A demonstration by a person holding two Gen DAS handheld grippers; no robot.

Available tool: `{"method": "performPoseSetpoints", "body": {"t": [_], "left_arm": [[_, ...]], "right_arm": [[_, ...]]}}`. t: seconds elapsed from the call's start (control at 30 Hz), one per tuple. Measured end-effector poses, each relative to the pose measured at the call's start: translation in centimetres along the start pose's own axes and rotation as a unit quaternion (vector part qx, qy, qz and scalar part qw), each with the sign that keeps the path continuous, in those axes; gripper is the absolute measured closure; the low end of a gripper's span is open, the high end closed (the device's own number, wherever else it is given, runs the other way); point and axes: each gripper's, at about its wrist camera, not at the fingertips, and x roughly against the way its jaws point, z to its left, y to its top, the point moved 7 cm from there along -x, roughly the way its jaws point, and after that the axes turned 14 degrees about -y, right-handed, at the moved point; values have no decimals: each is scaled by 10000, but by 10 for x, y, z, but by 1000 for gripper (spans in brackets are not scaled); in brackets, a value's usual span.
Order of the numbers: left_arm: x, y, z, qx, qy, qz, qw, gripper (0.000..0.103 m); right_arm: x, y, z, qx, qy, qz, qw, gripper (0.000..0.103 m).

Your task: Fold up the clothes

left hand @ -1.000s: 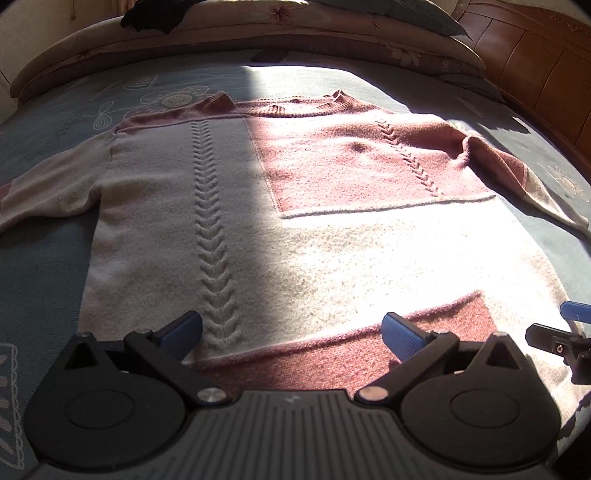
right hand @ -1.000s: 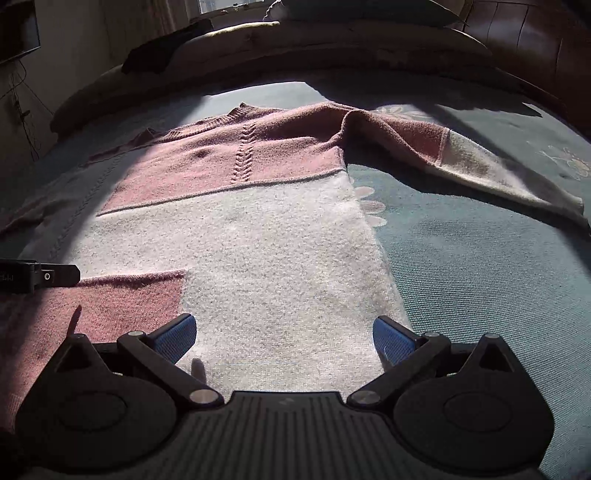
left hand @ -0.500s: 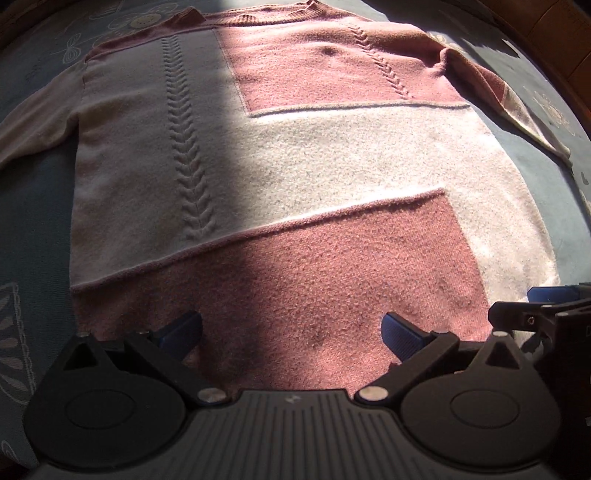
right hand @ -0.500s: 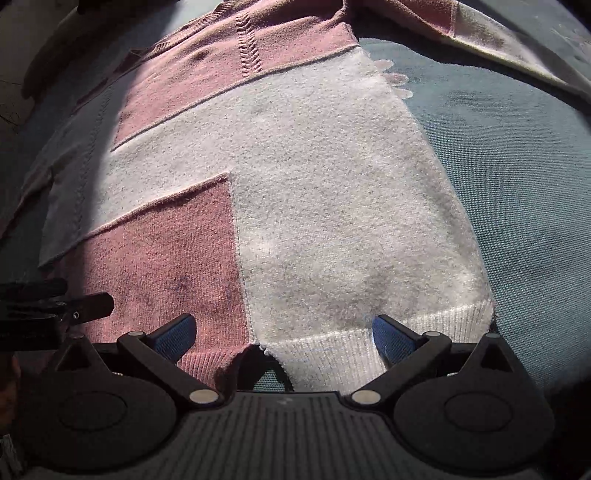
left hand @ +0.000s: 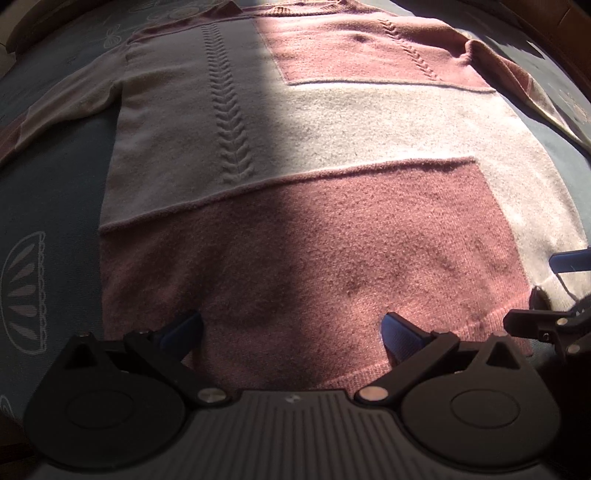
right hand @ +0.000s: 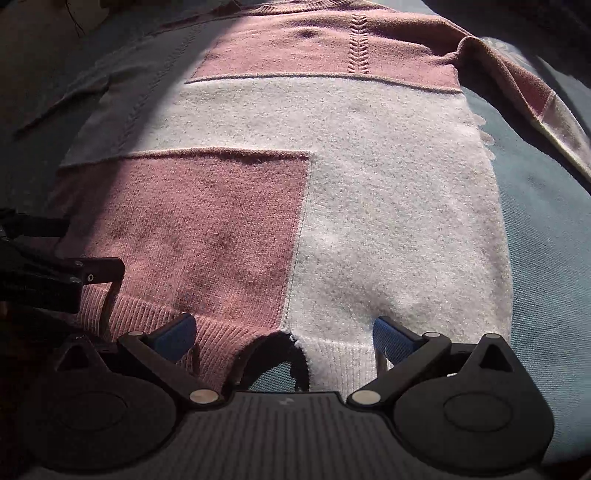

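Note:
A pink and cream knitted sweater [left hand: 332, 155] [right hand: 369, 206] lies spread flat, front up, with its neck far from me and its ribbed hem nearest. My left gripper [left hand: 291, 328] is open, low over the pink panel by the hem. My right gripper [right hand: 284, 332] is open too, straddling the hem where the pink and cream ribbing meet; a small arch of the hem is lifted between its fingers. The right gripper's fingers [left hand: 535, 325] show at the left wrist view's right edge. The left gripper's fingers [right hand: 92, 273] show at the right wrist view's left edge.
The sweater rests on a blue-grey bedspread [left hand: 40, 206] [right hand: 546, 236] with a printed white pattern. One sleeve [left hand: 55, 114] stretches out to the left, the other [right hand: 535, 88] to the right. A wooden headboard [left hand: 569, 22] rises at the far right.
Both grippers have drawn back and down from mid-sweater to the hem. The views now look steeply onto the lower panels, and the hem has risen slightly at the right gripper.

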Motion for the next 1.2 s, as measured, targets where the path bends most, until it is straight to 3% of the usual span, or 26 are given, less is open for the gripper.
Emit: {"method": "performPoseSetpoints", "body": {"t": [0.1, 0.2, 0.5, 0.63, 0.73, 0.87, 1.03, 1.2], "left_arm": [[2, -4, -1, -2, 46, -180, 9998, 0], [2, -5, -2, 8, 62, -251, 9997, 0], [-1, 1, 0, -106, -18, -26, 9999, 0], [6, 3, -5, -366, 8, -13, 9993, 1], [9, -1, -10, -466, -210, 1, 9987, 1], [7, -14, -1, -151, -304, 181, 9993, 1], [21, -22, 9, 126, -403, 231, 9988, 1], [55, -1, 42, 341, -309, -202, 9987, 1]], "right_arm": [[4, -4, 3, 580, -354, -251, 9974, 0], [6, 1, 4, 772, -542, -493, 9943, 0], [-6, 0, -12, 561, -683, -90, 9960, 0], [0, 20, -2, 858, -878, -505, 9911, 0], [-2, 36, 10, 1005, -810, -626, 9897, 0], [-14, 41, 16, 1082, -852, -375, 9898, 0], [-23, 47, 7, 610, -676, 272, 9955, 0], [-6, 93, 23, 550, -795, 127, 9952, 0]]}}
